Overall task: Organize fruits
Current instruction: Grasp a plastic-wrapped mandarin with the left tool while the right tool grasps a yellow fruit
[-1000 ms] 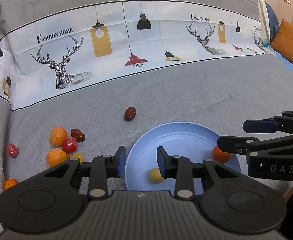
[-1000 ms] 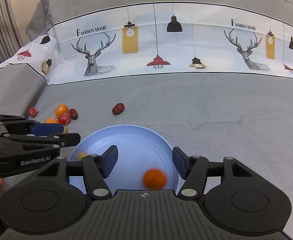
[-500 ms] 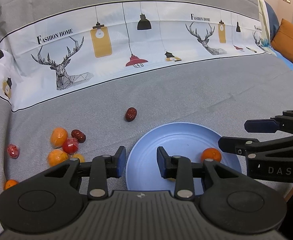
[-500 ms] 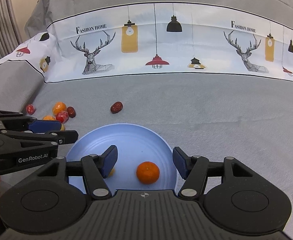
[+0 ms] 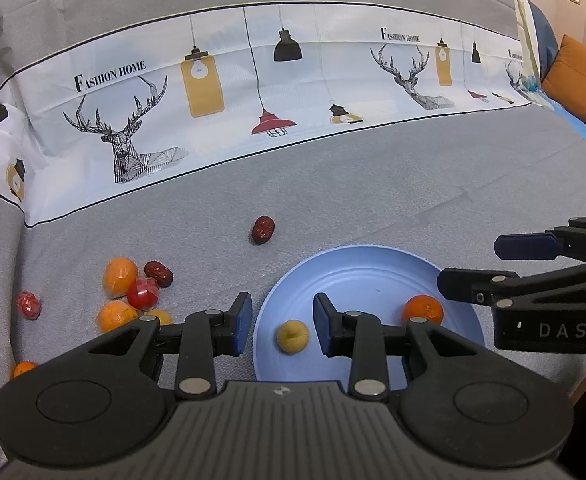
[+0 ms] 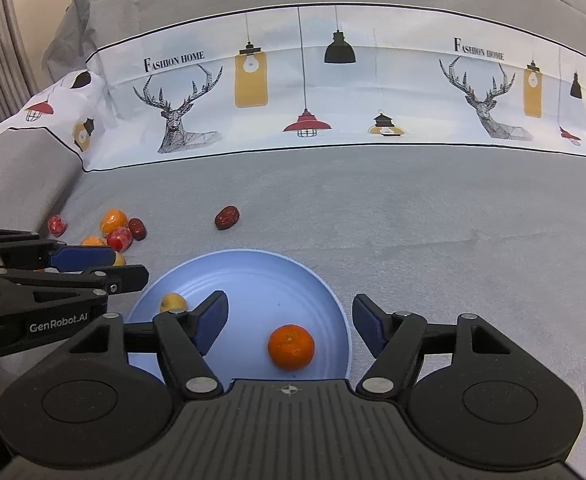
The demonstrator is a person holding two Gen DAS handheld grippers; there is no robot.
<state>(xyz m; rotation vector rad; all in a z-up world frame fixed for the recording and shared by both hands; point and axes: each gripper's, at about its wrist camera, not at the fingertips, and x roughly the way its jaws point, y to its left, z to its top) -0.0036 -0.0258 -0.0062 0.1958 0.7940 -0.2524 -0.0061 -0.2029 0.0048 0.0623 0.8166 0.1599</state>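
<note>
Two hand-held tools hover over a round pale-blue plate (image 6: 335,300) lying on a grey fabric sofa seat (image 6: 433,240), both with nothing between their fingers: the left tool (image 5: 279,322) stands moderately parted above the plate's left rim, the right tool (image 6: 289,318) spread wide above its near edge. Two fruits are already in the plate, a small round orange mandarin (image 6: 291,347) and a small pale-yellow round fruit (image 5: 292,336), each lying loose and well apart from the other. The rest wait on the cushion to the left: a huddle of orange fruits (image 5: 120,277), a red fruit in clear wrapping (image 5: 142,293) and a dark-red wrinkled date (image 5: 159,273), with a second wrapped red fruit (image 5: 28,305) just beyond and a lone dark-red date (image 5: 263,230) lying apart behind the plate

The risks from here look plain. The plate is shallow and sits on soft upholstery, so a tool pressing on its rim could tip it and send the two round fruits rolling out. The huddled fruits touch one another; closing on one may nudge its neighbours away across the seat, toward the cushion's edge. The glossy wrapping is likely slippery, and the dates are small enough to squirt from a loose grip. With both tools crowded over the same plate, they could also knock into each other
</note>
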